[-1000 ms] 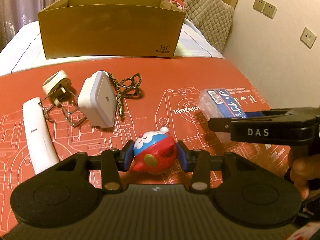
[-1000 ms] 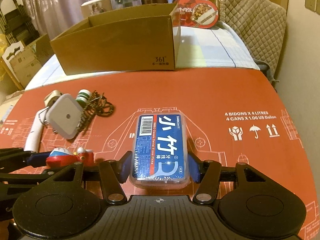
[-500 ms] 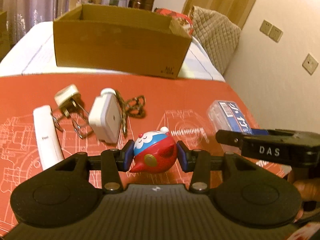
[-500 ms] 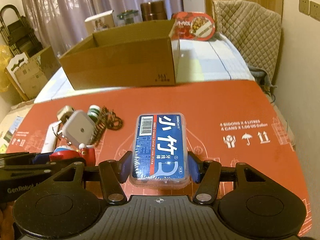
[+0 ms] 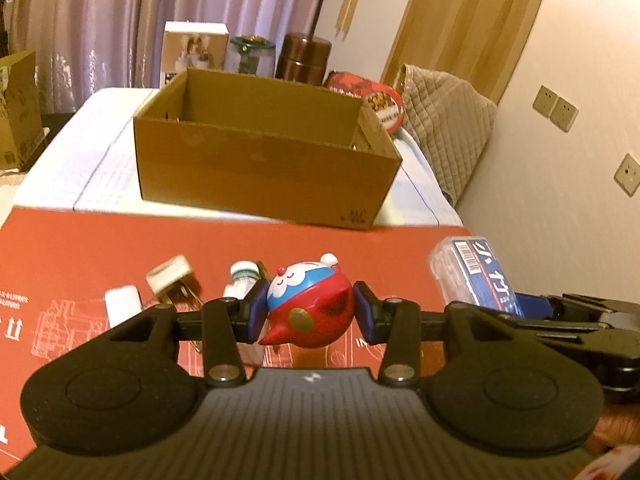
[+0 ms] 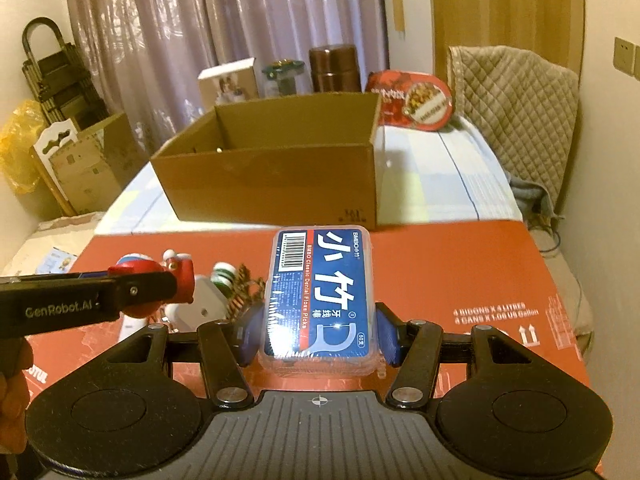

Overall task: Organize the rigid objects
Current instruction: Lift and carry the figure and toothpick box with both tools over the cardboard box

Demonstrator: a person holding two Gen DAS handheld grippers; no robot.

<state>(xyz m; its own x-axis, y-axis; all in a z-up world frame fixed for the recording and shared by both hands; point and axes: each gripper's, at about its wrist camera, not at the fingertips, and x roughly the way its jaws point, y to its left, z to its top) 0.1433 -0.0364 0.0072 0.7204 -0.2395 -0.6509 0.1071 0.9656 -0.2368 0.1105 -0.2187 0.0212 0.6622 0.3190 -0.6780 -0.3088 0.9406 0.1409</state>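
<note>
The left tongs (image 5: 307, 317) are closed on a round red-and-blue toy figure (image 5: 308, 308), its blue pads pressing the toy's two sides, and the toy hangs clear above the red mat (image 5: 100, 240) that covers the table. The right tongs (image 6: 318, 339) are clamped on a clear floss pick box (image 6: 320, 296) with a blue label, gripped at its near end so that the box sticks out forward, toward the cardboard box (image 6: 272, 176). In the left wrist view the same floss pick box (image 5: 472, 276) appears to the right of the toy, at about the same height.

The cardboard box stands open at the far edge of the red mat, on a pale striped cloth (image 5: 100, 168), and what lies inside it cannot be made out. Between the cardboard box and the left tongs, several things lie on the mat: a white plug adapter (image 5: 170, 276), a white bar-shaped item (image 5: 122, 306), a small bottle with a green-and-white cap (image 5: 244, 274) and, seen in the right wrist view, a white square charger (image 6: 200, 300) with a dark patterned cord (image 6: 240, 288) just beside it. Behind the cardboard box stand a brown canister (image 6: 334, 68), a white carton (image 6: 230, 80) and a red food package (image 6: 412, 100).
</note>
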